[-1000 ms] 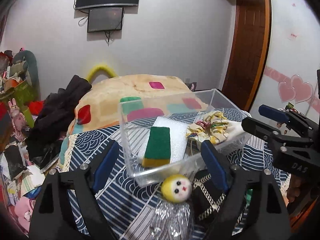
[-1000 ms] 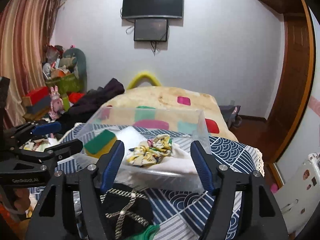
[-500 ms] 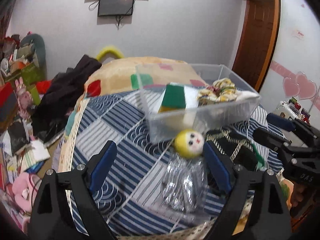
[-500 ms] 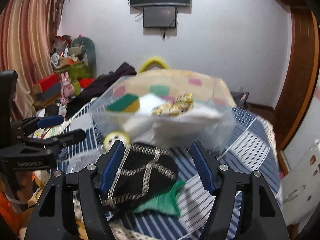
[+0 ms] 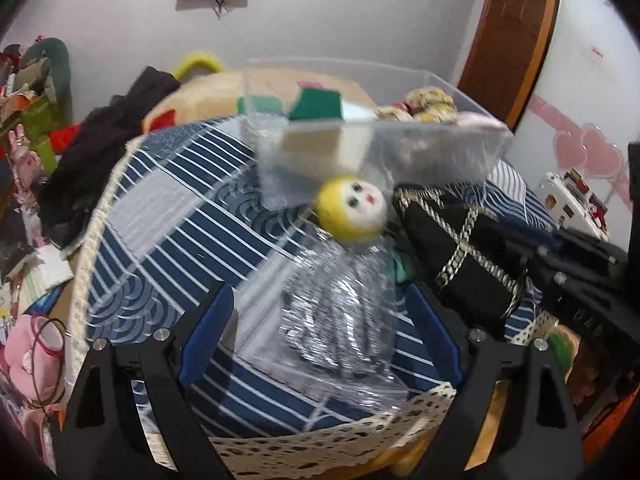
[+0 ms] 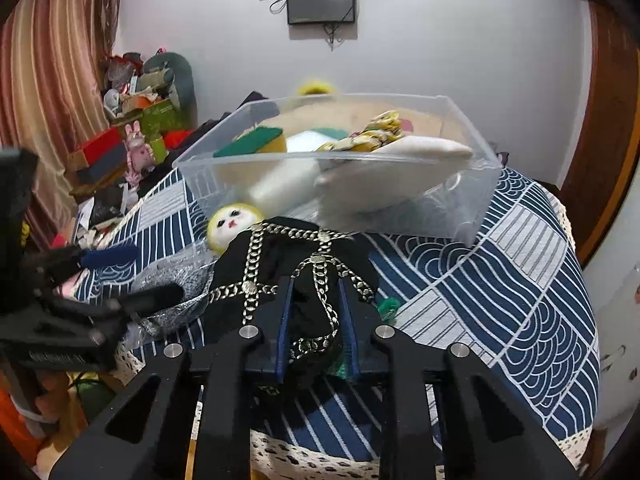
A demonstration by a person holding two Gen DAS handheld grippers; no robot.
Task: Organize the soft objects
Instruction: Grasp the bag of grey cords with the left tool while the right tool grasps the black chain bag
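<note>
A clear plastic bin (image 5: 384, 160) (image 6: 460, 184) on the blue patterned cloth holds a green-yellow sponge (image 6: 256, 144), a white pad and a floral scrunchie (image 6: 372, 136). In front of it lie a yellow-headed doll (image 5: 350, 208) (image 6: 232, 220) in a silver wrapper and a black chain-trimmed pouch (image 5: 460, 248) (image 6: 288, 268). My right gripper (image 6: 316, 332) is shut on the black pouch. My left gripper (image 5: 320, 312) is open, its fingers on either side of the doll's silver body.
The table's lace edge (image 5: 320, 444) is just in front of me. Clutter, boxes and a pink toy (image 5: 36, 344) fill the floor at left. A patterned cushion and dark clothes (image 5: 104, 136) lie behind the bin. A wooden door (image 5: 508, 32) stands at right.
Both grippers have dropped low and moved in towards the table. The right gripper has closed on the black pouch. The left gripper now straddles the doll.
</note>
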